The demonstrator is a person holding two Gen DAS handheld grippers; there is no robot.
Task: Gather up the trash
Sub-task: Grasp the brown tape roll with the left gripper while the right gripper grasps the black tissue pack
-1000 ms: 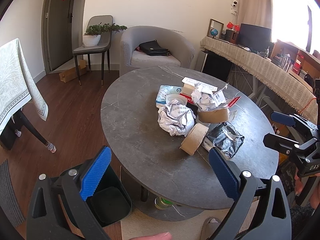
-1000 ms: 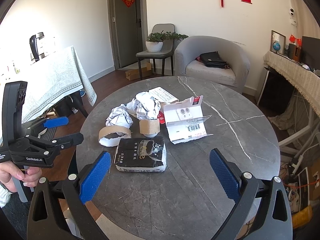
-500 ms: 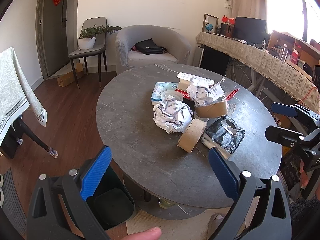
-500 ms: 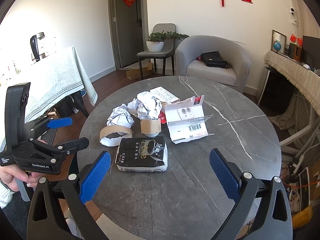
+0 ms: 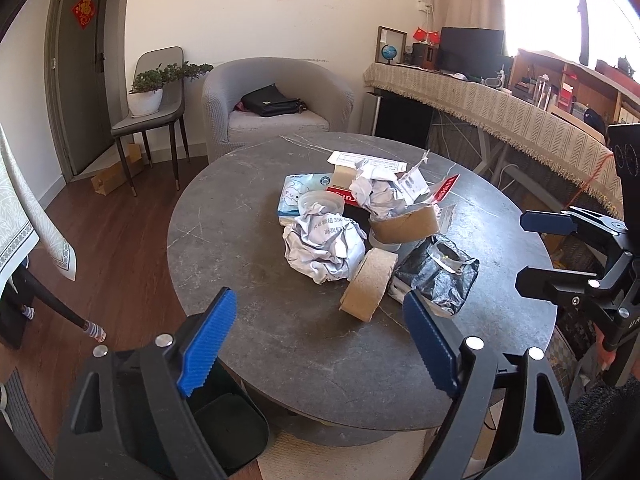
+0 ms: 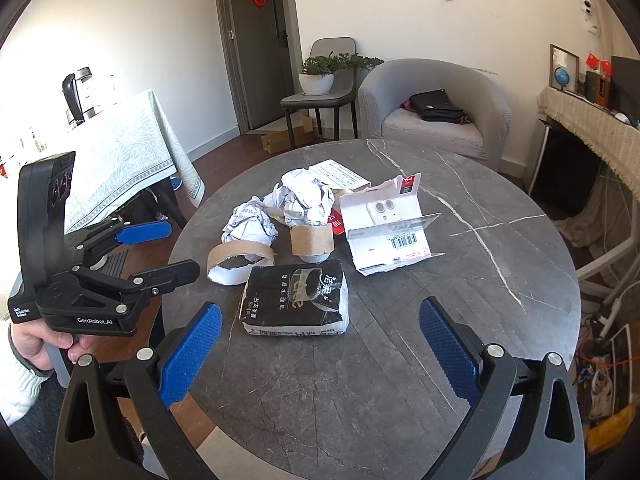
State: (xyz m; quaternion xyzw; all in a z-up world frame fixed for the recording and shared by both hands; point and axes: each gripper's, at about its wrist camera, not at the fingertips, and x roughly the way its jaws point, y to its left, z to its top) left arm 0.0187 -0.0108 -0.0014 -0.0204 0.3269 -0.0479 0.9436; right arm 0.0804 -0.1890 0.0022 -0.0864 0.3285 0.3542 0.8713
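Observation:
A heap of trash lies on the round grey table (image 5: 248,216): a crumpled paper ball (image 5: 324,248), a cardboard tape core (image 5: 368,284) on its edge, a black tissue pack (image 5: 436,276) and a torn white phone box (image 6: 388,220). My left gripper (image 5: 318,296) hovers over the table's near edge, short of the core; its jaws are closing with nothing between them. My right gripper (image 6: 320,306) stands open just before the black tissue pack (image 6: 296,300), touching nothing. Each gripper shows in the other's view, left gripper (image 6: 176,250), right gripper (image 5: 528,252).
A dark bin (image 5: 228,420) stands on the floor under the table's near left edge. A grey armchair (image 5: 276,100) with a black bag, a chair with a potted plant (image 5: 152,88) and a cloth-covered sideboard (image 5: 500,108) ring the table. A hand (image 6: 36,340) holds the left gripper.
The left gripper's jaws have narrowed a little and the left view has rolled and shifted slightly along the table. The right gripper has not moved.

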